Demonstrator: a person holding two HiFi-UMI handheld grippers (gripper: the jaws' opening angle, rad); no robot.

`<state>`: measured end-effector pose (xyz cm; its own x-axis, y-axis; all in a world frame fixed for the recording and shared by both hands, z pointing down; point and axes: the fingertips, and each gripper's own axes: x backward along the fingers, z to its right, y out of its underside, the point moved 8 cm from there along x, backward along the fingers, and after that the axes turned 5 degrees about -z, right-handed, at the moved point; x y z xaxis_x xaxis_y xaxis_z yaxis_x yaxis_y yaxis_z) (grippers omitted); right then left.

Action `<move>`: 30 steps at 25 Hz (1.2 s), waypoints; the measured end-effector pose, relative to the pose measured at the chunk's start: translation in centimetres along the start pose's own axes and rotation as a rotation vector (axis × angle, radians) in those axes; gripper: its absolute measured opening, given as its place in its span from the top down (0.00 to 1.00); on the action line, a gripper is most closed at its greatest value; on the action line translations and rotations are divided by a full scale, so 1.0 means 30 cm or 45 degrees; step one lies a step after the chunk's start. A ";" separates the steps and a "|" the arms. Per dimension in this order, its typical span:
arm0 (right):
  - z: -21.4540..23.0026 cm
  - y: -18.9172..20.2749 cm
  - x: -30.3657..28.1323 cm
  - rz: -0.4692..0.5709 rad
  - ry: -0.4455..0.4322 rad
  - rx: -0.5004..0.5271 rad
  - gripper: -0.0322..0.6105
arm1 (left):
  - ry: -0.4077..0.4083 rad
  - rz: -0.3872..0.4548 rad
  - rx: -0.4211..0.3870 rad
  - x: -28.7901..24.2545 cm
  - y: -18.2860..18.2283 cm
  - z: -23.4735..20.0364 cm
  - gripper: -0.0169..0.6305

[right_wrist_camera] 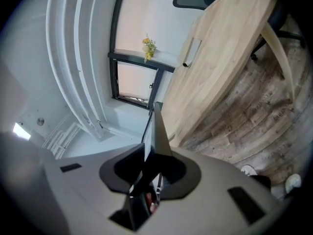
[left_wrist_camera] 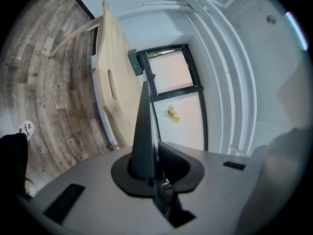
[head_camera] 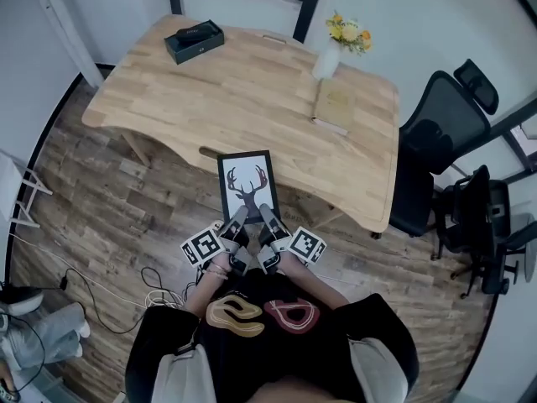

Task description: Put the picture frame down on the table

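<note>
A black picture frame [head_camera: 247,183] with a deer drawing is held in the air just in front of the wooden table's [head_camera: 243,91] near edge, its far end over the tabletop. My left gripper [head_camera: 234,225] is shut on its near edge from the left, my right gripper [head_camera: 267,220] is shut on the same edge from the right. In the left gripper view the picture frame [left_wrist_camera: 145,126] shows edge-on between the jaws. In the right gripper view the picture frame [right_wrist_camera: 155,131] also stands edge-on in the jaws, with the table [right_wrist_camera: 220,58] beyond.
A dark green box [head_camera: 194,41] lies at the table's far left. A white vase with yellow flowers [head_camera: 336,44] stands at the far right beside a tan book [head_camera: 336,106]. Black office chairs [head_camera: 449,133] stand to the right. Cables [head_camera: 126,296] lie on the wood floor.
</note>
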<state>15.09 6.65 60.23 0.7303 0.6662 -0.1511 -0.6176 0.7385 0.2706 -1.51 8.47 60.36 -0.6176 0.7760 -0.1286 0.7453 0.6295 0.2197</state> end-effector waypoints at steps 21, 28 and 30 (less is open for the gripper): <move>-0.076 -0.158 -0.548 0.185 0.099 -0.040 0.82 | 0.026 -0.166 -0.005 -0.227 -0.594 -0.091 0.89; -0.079 -0.160 -0.658 0.229 0.138 -0.066 0.82 | 0.005 -0.212 0.001 -0.253 -0.707 -0.126 0.89; -0.078 -0.166 -0.680 0.239 0.158 -0.082 0.82 | -0.008 -0.226 0.004 -0.264 -0.729 -0.133 0.89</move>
<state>2.59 -10.37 59.73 0.5621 0.7971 -0.2204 -0.7594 0.6031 0.2443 -13.91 -11.61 60.43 -0.7378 0.6531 -0.1707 0.6258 0.7566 0.1897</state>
